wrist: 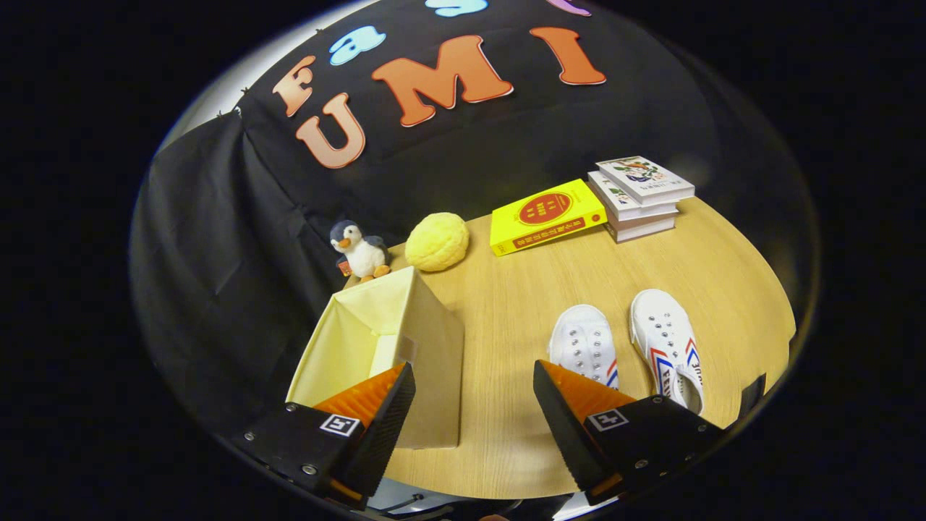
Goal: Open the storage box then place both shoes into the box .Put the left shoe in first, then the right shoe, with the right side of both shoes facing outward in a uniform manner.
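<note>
Gripper (474,405) hangs above the wooden table (506,318), fingers spread wide and holding nothing; bare tabletop shows in the gap between them. Each finger carries a small square black-and-white marker tag, a coded pattern, not readable text. The storage box (427,354), pale yellow fabric, sits under and just ahead of the left finger; its top appears already open, with the interior visible. The near shoe (584,344) lies just ahead of the right finger, its heel end hidden behind that fingertip, toe pointing away from the gripper, so its long axis runs roughly along the fingers' line. The second shoe (665,344) lies just beside it on the far side from the box, parallel, with red and blue stripes on its flank; no brand can be read. Judgement: next move is a grasp to the right of the gap, box to the left. Which shoe is the left one cannot be settled from here. Farther off: a penguin plush (359,250), a yellow round cushion (437,242), a yellow book (547,215) with a red disc and characters too small to read, and a stack of books (640,195).
</note>
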A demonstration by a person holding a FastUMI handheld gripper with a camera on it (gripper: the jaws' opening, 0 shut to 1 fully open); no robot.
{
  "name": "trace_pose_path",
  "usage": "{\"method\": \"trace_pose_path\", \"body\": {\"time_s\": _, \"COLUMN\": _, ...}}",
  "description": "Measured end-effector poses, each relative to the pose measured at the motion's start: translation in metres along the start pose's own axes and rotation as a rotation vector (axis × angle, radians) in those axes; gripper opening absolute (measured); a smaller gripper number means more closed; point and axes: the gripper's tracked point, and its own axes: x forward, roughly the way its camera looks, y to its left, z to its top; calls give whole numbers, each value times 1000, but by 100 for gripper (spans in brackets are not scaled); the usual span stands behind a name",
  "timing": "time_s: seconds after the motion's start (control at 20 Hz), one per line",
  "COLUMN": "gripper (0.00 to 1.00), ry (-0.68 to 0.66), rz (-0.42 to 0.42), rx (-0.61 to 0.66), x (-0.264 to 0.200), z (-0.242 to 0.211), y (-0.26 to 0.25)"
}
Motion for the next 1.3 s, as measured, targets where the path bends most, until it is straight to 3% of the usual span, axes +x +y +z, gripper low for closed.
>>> {"method": "trace_pose_path", "body": {"time_s": 0.25, "gripper": 98, "ry": -36, "rz": -151, "rx": -57, "x": -5, "z": -14, "y": -64}}
{"method": "trace_pose_path", "body": {"time_s": 0.55, "gripper": 98, "ry": 30, "rz": -264, "rx": -87, "x": -1, "z": -46, "y": -113}}
{"method": "trace_pose_path", "body": {"time_s": 0.8, "gripper": 98, "ry": -37, "rz": -321, "rx": -168, "x": -2, "z": -40, "y": -134}}
{"method": "trace_pose_path", "body": {"time_s": 1.1, "gripper": 98, "ry": 3, "rz": -303, "rx": -257, "x": 31, "z": -61, "y": -145}}
{"method": "trace_pose_path", "body": {"time_s": 1.3, "gripper": 88, "ry": 25, "rz": -265, "rx": -315, "x": 54, "z": -72, "y": -141}}
